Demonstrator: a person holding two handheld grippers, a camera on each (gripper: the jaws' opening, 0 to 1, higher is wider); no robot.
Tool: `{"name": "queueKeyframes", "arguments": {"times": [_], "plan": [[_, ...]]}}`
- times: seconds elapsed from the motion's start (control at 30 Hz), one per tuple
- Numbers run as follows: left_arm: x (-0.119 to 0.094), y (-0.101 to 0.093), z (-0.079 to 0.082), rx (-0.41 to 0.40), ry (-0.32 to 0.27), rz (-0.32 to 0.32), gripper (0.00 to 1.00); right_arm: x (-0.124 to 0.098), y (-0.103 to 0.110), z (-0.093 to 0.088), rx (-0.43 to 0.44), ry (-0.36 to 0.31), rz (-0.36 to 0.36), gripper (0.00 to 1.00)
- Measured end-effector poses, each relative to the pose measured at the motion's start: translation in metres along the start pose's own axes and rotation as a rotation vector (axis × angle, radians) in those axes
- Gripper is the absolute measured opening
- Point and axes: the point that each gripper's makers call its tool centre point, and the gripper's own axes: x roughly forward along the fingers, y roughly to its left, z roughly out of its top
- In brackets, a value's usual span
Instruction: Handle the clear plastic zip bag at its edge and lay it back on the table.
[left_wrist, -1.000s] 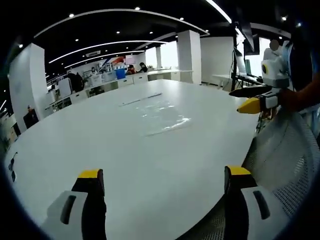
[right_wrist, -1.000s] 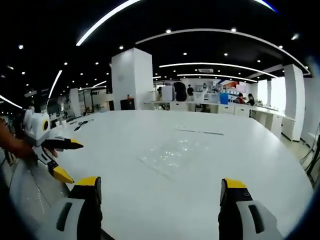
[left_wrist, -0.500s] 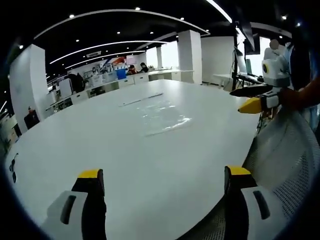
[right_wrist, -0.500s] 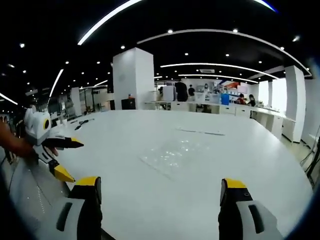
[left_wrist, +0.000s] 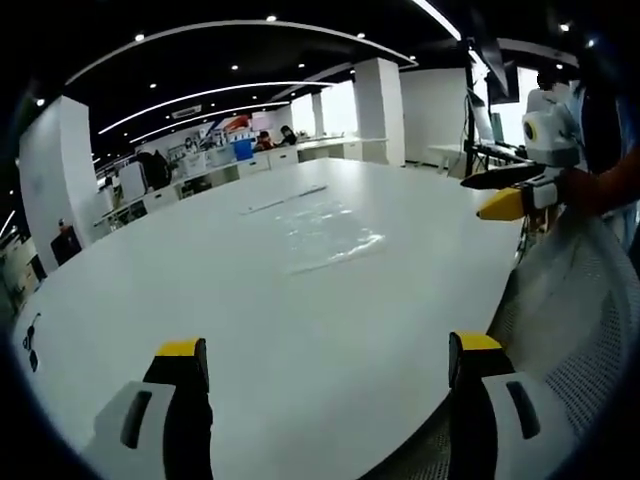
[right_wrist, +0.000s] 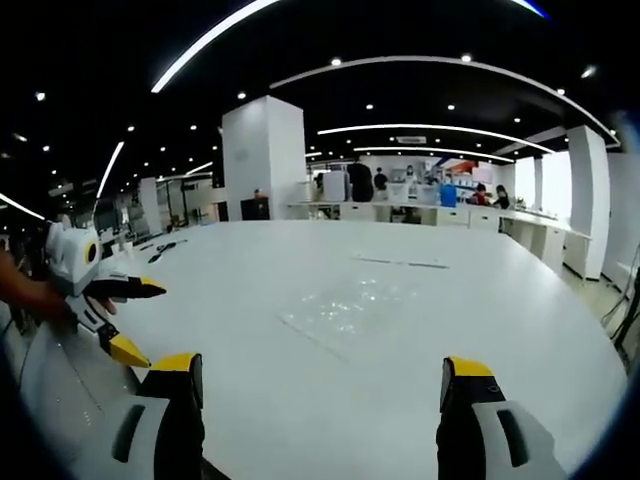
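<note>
Clear zip bag lies flat mid-table, contents not discernible. White table broad, open-plan office behind: white pillar, ceiling light strips. Left gripper jaws wide apart, holding nothing. Right gripper likewise spread, empty, well short of bag.

Left gripper view: camera sits low at the near edge of the white table, facing across it, slightly right-to-left; the right gripper enters from the right. Right gripper view: camera also low at the table edge, facing across; the left gripper enters from the left. Both views share the tabletop and the clear zip bag, well ahead.
</note>
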Motion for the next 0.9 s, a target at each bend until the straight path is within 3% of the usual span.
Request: {"name": "queueKeyframes", "arguments": {"times": [0.9], "plan": [[0.0009, 0.0019, 0.0034, -0.024, -0.012, -0.010, 0.99, 0.0017, -0.0010, -0.0022, -0.063, 0.025, -0.028, 0.99]]}}
